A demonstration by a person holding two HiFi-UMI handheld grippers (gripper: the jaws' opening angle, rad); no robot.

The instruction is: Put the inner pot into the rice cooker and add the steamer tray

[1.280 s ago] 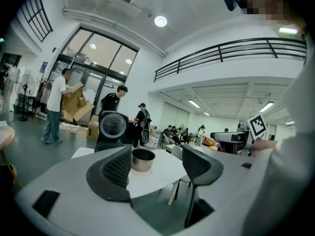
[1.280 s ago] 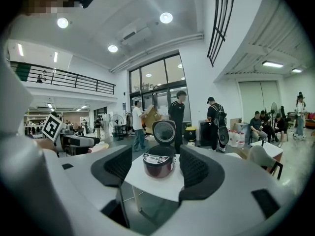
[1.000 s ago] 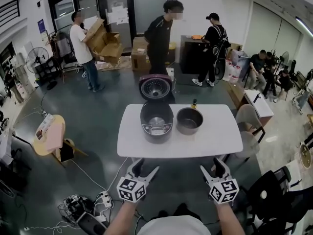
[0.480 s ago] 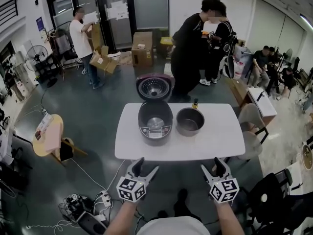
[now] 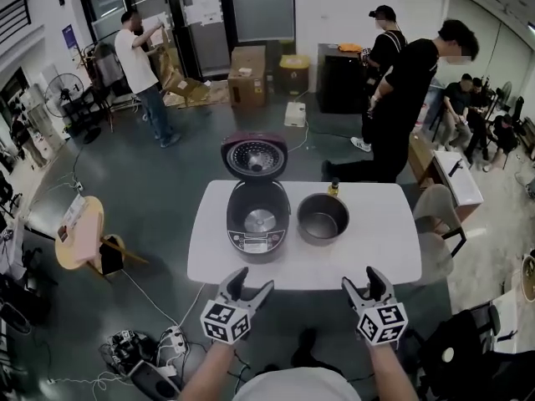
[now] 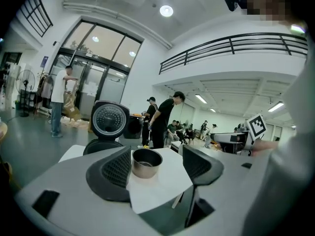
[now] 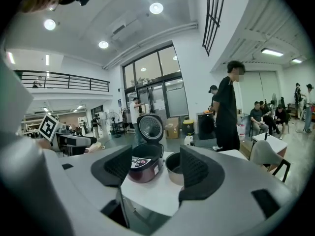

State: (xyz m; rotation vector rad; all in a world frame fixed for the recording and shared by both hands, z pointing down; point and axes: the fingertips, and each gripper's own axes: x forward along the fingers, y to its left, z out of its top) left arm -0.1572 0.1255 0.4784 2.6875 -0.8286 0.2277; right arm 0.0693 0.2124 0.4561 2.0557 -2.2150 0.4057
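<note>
The dark red rice cooker (image 5: 258, 219) stands on the white table (image 5: 376, 253) with its lid up, left of centre. The metal inner pot (image 5: 323, 217) sits on the table to its right, apart from it. No steamer tray is visible. My left gripper (image 5: 248, 284) and right gripper (image 5: 362, 282) hover just off the table's near edge, both open with nothing between their fingers. In the left gripper view the pot (image 6: 146, 162) shows between the jaws, far ahead. In the right gripper view the cooker (image 7: 145, 164) and pot (image 7: 174, 168) are ahead.
A small bottle (image 5: 333, 189) stands at the table's far edge behind the pot. A person in black (image 5: 410, 98) stands beyond the far right corner. A grey chair (image 5: 435, 224) is right of the table. A round side table (image 5: 79, 232) and floor cables (image 5: 159, 341) are at left.
The table with cooker and pot has come closer to both grippers. The person in black has walked from behind the table toward the right.
</note>
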